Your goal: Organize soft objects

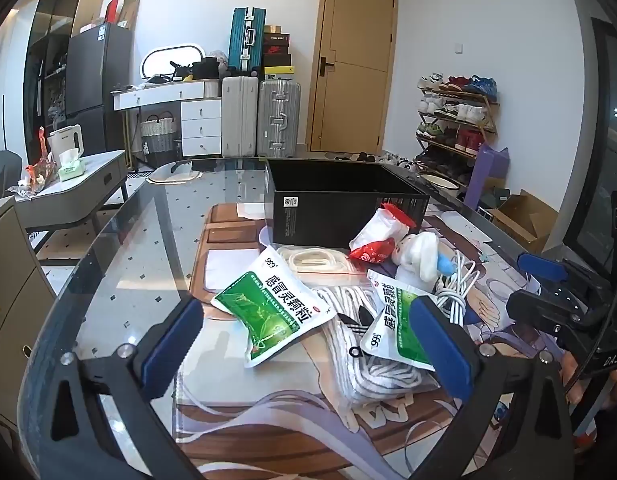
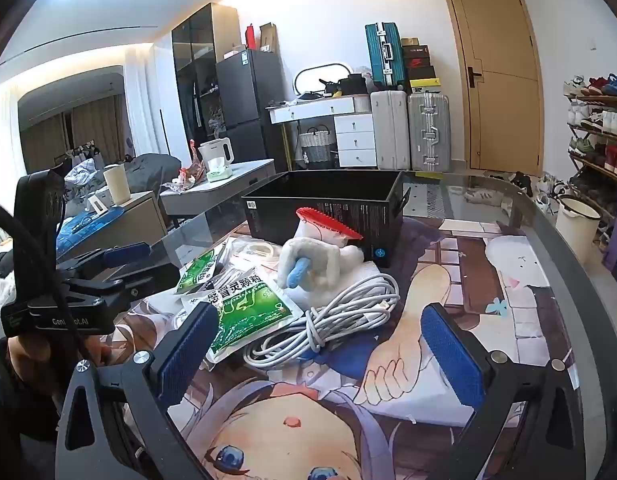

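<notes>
Left gripper [image 1: 308, 340] released, jaws wide, hovering over green packet [image 1: 274, 310] and striped white cloth [image 1: 360, 344] at 6 o'clock of the pile. Right gripper [image 2: 320, 354] likewise released, nothing held, above coiled white cable [image 2: 328, 320]. Plush toy [image 2: 308, 264] and red-topped bag [image 2: 328, 226] against black box [image 2: 328, 204] at 12 o'clock. All on glass table [image 1: 148, 240].

Sachets [image 1: 273, 307]: two green-white, lay flat on pile.
Plush [image 2: 308, 262]: white, perhaps a toy, beside coiled cable [image 2: 340, 322].
Box [image 1: 340, 200]: black, open, behind.
</notes>
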Demonstrator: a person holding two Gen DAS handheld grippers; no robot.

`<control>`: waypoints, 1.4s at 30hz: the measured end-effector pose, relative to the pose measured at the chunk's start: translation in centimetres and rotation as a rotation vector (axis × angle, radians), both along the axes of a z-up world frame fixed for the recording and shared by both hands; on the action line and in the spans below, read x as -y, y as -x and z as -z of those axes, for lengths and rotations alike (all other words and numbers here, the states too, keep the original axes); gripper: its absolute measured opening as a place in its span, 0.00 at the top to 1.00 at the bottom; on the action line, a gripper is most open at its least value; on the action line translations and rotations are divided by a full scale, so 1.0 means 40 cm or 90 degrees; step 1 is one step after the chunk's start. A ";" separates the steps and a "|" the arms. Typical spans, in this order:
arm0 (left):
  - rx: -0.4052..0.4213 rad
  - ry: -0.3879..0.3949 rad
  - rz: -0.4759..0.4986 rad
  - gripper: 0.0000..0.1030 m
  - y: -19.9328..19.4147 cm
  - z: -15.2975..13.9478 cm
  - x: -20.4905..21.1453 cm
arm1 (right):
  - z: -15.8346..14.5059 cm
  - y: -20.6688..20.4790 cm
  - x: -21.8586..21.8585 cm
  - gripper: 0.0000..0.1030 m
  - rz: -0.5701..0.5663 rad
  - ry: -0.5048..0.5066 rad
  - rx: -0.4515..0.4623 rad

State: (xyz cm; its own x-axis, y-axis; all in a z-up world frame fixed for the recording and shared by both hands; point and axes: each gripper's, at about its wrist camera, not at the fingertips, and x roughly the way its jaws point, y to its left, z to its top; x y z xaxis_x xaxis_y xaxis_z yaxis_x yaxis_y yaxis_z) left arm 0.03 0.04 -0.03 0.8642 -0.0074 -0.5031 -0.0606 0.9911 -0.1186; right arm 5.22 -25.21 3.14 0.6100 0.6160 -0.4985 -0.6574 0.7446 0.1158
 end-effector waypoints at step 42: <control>0.002 -0.021 0.003 0.00 0.004 -0.002 0.007 | 0.002 -0.001 0.000 0.00 0.000 0.003 0.001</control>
State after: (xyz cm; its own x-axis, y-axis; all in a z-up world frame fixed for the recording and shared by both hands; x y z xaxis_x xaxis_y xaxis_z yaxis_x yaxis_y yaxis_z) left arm -0.13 -0.24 0.07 0.8659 0.0055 -0.5002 -0.0559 0.9947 -0.0859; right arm 5.24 -25.22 3.05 0.6113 0.6133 -0.5001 -0.6572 0.7455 0.1109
